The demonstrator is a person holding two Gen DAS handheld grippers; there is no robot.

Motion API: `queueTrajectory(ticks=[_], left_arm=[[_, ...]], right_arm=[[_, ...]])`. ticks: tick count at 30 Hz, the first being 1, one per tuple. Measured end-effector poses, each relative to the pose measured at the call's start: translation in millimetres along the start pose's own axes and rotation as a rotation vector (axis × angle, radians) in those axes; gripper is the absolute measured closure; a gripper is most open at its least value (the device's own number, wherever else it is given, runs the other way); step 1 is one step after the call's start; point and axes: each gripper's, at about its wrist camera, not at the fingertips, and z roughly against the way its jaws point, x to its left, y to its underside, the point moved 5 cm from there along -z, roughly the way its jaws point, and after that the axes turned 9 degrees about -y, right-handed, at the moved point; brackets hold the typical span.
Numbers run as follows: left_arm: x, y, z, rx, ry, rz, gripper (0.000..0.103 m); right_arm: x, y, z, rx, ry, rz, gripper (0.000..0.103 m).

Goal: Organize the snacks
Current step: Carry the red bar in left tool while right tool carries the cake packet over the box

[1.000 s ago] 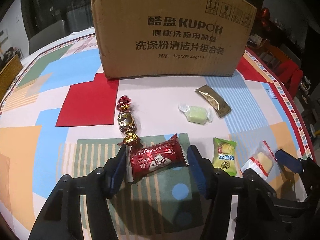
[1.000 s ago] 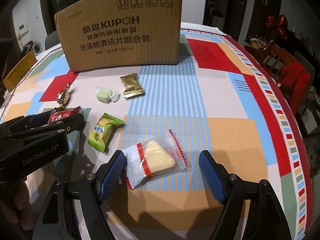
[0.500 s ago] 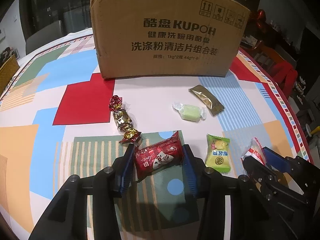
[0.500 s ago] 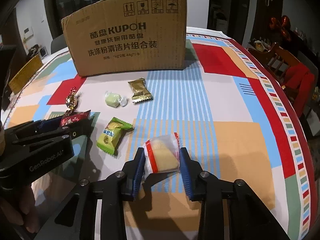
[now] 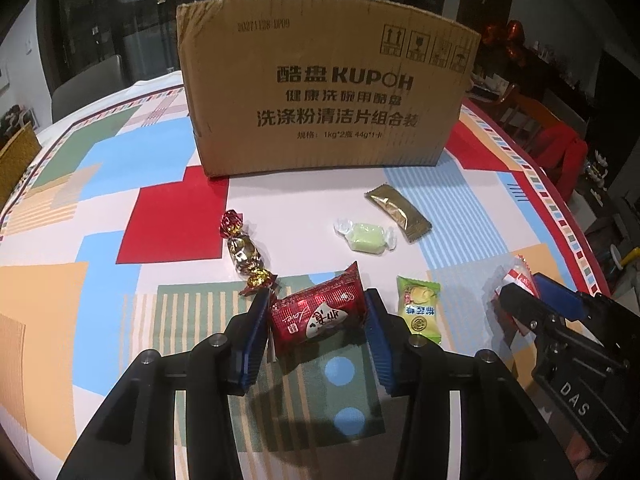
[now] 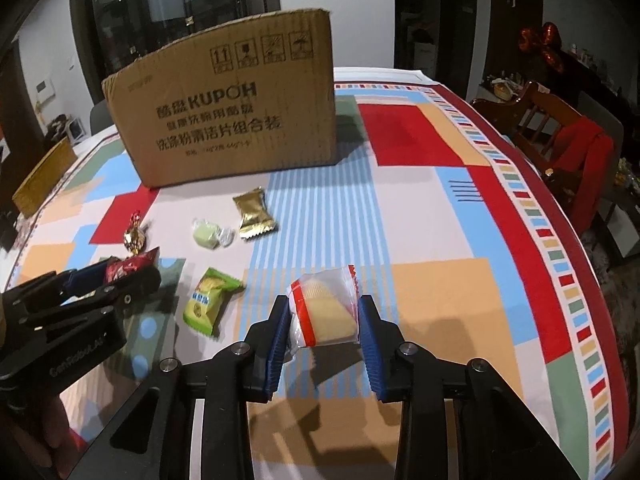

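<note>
Both jaws clenched: left gripper [image 5: 316,316] on red snack [image 5: 318,312]; right gripper [image 6: 323,318] on clear-wrapped wafer [image 6: 326,310].

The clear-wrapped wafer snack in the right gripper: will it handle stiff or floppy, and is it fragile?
The wafer snack, pinched by the right gripper, probably has a stiff core, but its loose film bunches at the pads. It likely crumbles if squeezed hard. The glossy wrapper may slip.

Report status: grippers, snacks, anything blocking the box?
Left gripper shut on red snack. Right gripper shut on clear-wrapped wafer. Four snacks loose on table. Path to cardboard box looks clear.
</note>
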Motion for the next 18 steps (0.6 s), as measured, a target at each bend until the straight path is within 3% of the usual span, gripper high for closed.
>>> queueTrajectory(ticks=[18], left_arm=[[11.1,-16.4,30.7,-0.06,-0.012,0.021,0.058]], right_arm=[[12.3,-23.9,22.5,-0.066,-0.011,0.015,0.068]])
